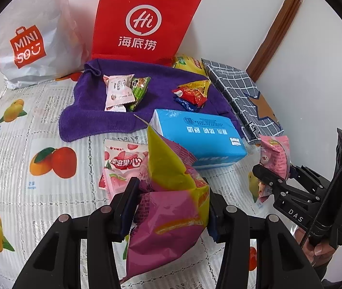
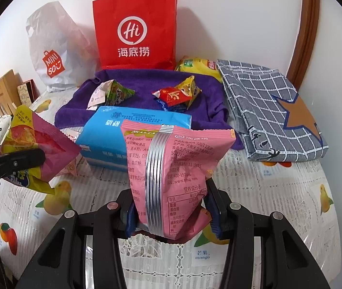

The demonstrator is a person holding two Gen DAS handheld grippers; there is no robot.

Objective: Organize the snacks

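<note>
Snacks held in both grippers above the fruit-print tablecloth, with the purple towel as the apparent sorting area.

Left wrist view: the left gripper [image 1: 171,207] is closed on a magenta-and-yellow snack bag [image 1: 171,204], pinched across its lower body so that it stands clear of the tablecloth [image 1: 14,168]. In front of the purple towel [image 1: 93,118] lie a blue tissue pack [image 1: 195,137] and a pink candy bag [image 1: 122,166]; two small clusters of sweets, white-green [image 1: 122,91] and red-yellow [image 1: 192,92], rest on it, seemingly grouped by kind. Behind the towel stands a red paper bag [image 1: 144,21]. Right wrist view: the right gripper [image 2: 171,214] is clamped on a pink snack packet [image 2: 175,168], upright in front of the towel [image 2: 146,84]. A folded checked cloth [image 2: 267,110] lies to the right of the towel.
</note>
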